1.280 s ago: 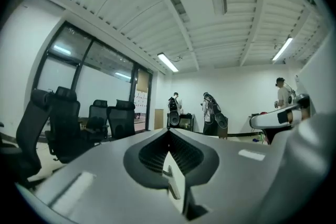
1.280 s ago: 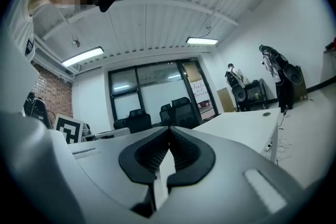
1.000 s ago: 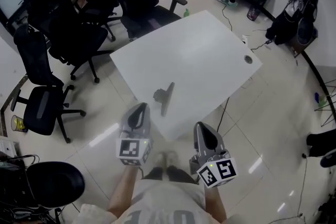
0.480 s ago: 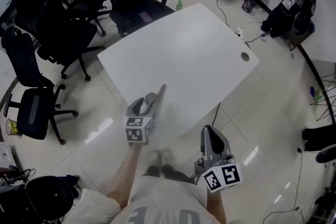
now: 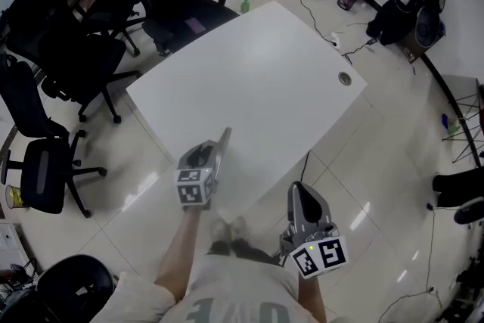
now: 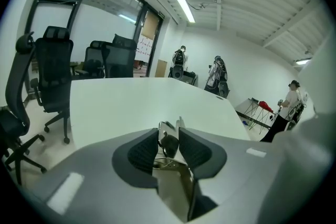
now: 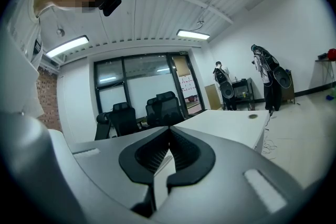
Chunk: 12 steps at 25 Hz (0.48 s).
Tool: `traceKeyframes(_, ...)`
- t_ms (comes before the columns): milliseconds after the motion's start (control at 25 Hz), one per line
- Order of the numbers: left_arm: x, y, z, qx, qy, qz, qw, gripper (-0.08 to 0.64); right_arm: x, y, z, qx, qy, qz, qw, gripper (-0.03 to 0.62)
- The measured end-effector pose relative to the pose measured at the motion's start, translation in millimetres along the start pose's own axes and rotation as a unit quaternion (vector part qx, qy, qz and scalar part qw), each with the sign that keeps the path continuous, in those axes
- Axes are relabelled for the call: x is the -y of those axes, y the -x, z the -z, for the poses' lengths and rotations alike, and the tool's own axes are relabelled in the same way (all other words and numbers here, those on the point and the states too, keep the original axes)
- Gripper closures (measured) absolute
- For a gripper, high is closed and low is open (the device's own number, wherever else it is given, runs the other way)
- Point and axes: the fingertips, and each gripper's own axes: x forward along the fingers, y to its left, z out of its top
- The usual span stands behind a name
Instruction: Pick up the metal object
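The metal object (image 5: 223,142), a thin shiny folded strip, sticks forward out of my left gripper (image 5: 209,156) over the near edge of the white table (image 5: 249,72). In the left gripper view the metal object (image 6: 170,165) stands between the dark ribbed pads (image 6: 142,152), which press on both its sides while the jaws are closing. My left gripper (image 6: 169,139) points across the bare tabletop. My right gripper (image 5: 301,197) hangs lower right, off the table over the floor. In its own view my right gripper (image 7: 169,134) has its pads touching with nothing between them.
Black office chairs (image 5: 76,49) crowd the table's left and far sides. A round cable hole (image 5: 345,78) sits at the table's right corner. Cables (image 5: 325,26) and dark bags (image 5: 412,4) lie on the tiled floor at the back right.
One second ago the metal object lay on the table ahead of both grippers. My left gripper moved forward and took hold of it. The right gripper stayed low.
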Motion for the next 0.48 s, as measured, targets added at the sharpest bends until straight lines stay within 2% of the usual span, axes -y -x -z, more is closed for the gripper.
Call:
traceKeyframes(120, 1, 0, -2, 0.009, -0.005, 0.007, 0.9999, 0.44, -4, -5, 1, -0.001, 0.001, -0.004, 1.0, 0.58)
traceKeyframes(320, 13, 15, -17, 0.085, 0.002, 0.015, 0.9963, 0.542, -10, -6, 0, 0.004, 0.001, -0.016, 1.0, 0.58)
traceKeyframes(480, 16, 34, -40, 0.129, -0.005, 0.005, 0.9916, 0.553, -12, -7, -2, 0.012, -0.004, -0.014, 1.0, 0.58)
